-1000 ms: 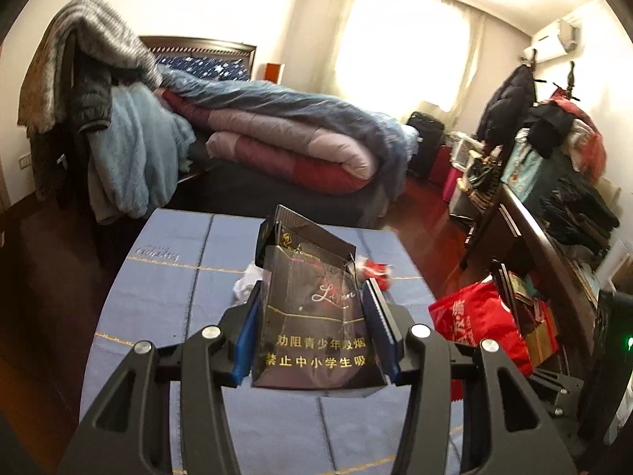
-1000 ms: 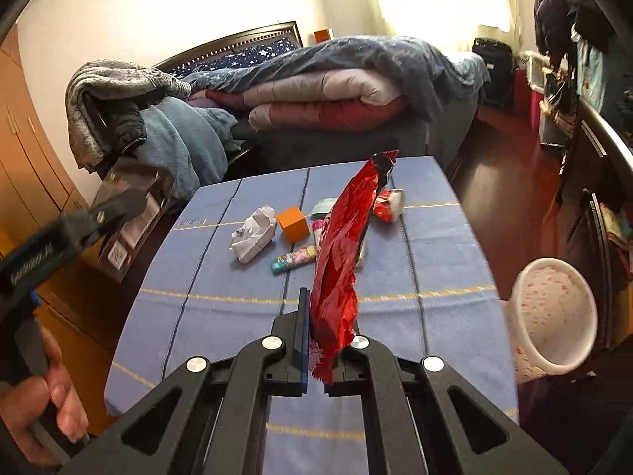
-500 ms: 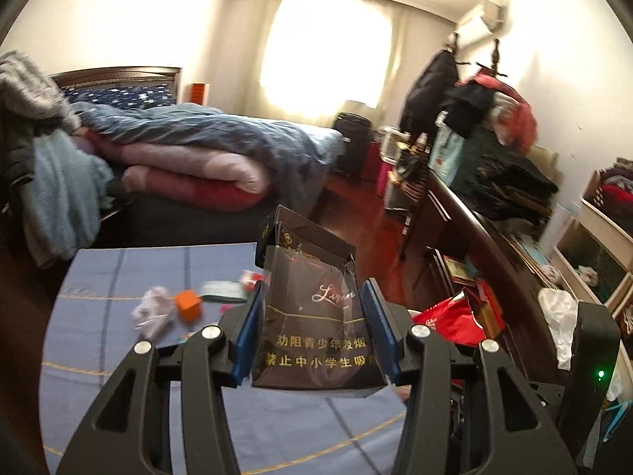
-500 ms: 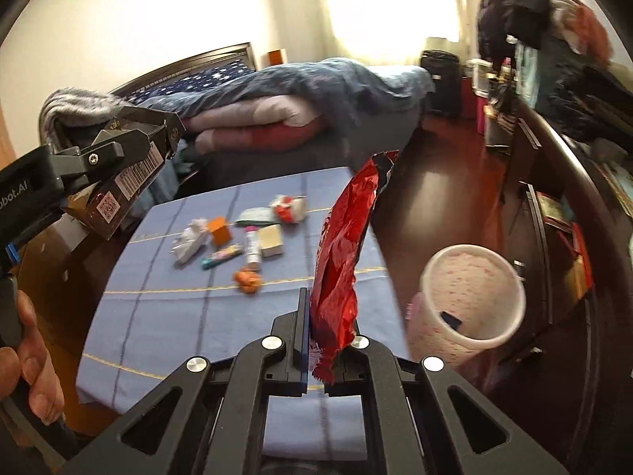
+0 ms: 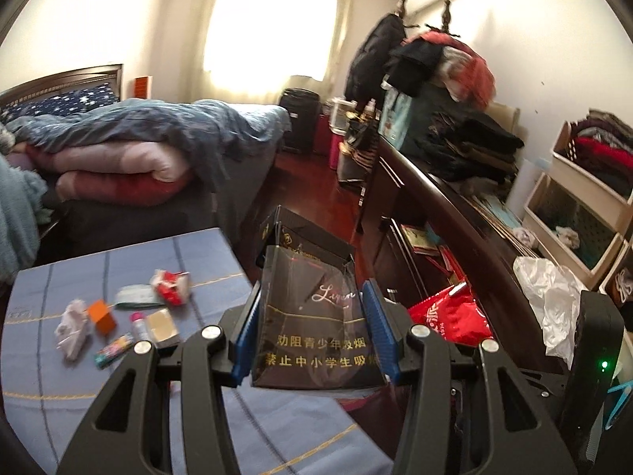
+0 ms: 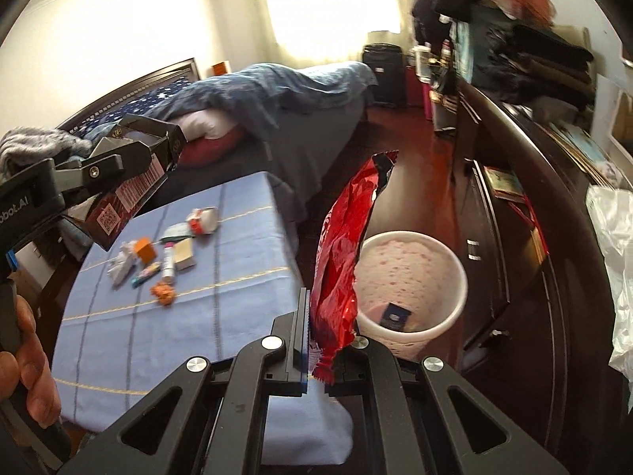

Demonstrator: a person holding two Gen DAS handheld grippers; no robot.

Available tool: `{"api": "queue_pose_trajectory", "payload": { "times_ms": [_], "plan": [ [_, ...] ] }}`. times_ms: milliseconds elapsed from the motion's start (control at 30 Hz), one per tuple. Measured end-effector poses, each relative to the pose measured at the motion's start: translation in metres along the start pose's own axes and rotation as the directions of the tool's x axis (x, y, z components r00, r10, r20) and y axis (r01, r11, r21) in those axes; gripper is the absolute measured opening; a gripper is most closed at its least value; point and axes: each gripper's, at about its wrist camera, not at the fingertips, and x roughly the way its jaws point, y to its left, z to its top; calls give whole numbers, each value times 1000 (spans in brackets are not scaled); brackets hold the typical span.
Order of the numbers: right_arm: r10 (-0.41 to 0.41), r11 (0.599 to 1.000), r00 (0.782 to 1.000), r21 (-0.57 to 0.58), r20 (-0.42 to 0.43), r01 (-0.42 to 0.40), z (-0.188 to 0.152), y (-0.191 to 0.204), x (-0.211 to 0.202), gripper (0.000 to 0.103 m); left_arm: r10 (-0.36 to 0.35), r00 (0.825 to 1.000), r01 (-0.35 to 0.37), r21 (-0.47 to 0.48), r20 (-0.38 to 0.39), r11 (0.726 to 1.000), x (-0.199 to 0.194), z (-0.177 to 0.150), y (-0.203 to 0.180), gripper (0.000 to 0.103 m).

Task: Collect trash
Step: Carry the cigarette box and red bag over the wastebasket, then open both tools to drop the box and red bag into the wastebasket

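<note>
cluttered bedroom, blue-clothed table (image 6: 221, 277) left, wastebasket (image 6: 411, 277) on floor right. left gripper (image 5: 312, 332) pinches dark cigarette box (image 5: 312, 316); right gripper (image 6: 316, 356) pressed on red wrapper (image 6: 344, 245). carrying step; next, position over basket, release. scraps (image 6: 166, 257) remain on table.

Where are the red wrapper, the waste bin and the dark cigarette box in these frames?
red wrapper (image 6: 340, 261), right wrist view, middle of the crinkled foil.
waste bin (image 6: 461, 277), right wrist view, right side of its white rim.
dark cigarette box (image 5: 316, 316), left wrist view, front face.
</note>
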Motion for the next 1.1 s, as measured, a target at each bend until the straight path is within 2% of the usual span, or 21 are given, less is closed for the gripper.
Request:
{"api": "queue_pose_trajectory", "payload": {
  "times_ms": [300,467,767,867,933,967,1000,1100],
  "plan": [
    [-75,996,997,54,-16,76,4,-60,41,5,-70,995,75,69,-71,995,82,-3,-40,50],
    [-93,991,995,91,-27,95,6,-87,68,5,-83,990,95,110,-114,989,131,-8,-58,50],
    [-92,990,992,96,-88,100,5,-115,138,5,-164,955,179,42,-249,983,228,-21,-57,52],
    [-119,988,988,85,-103,128,2,-122,156,9,-190,948,198,6,-255,980,246,-23,-52,71],
    [-129,985,985,99,-113,140,0,-130,168,20,-200,948,206,-2,-248,979,252,-24,-50,78],
    [-128,984,985,109,-114,141,-2,-133,170,27,-202,949,206,-7,-244,978,254,-24,-49,79],
    [-124,983,986,123,-114,138,-4,-138,173,30,-200,950,203,-11,-241,979,255,-25,-48,79],
    [-127,979,984,141,-127,145,-9,-143,175,30,-194,954,193,-26,-229,981,249,-24,-43,80]
  ]
}}
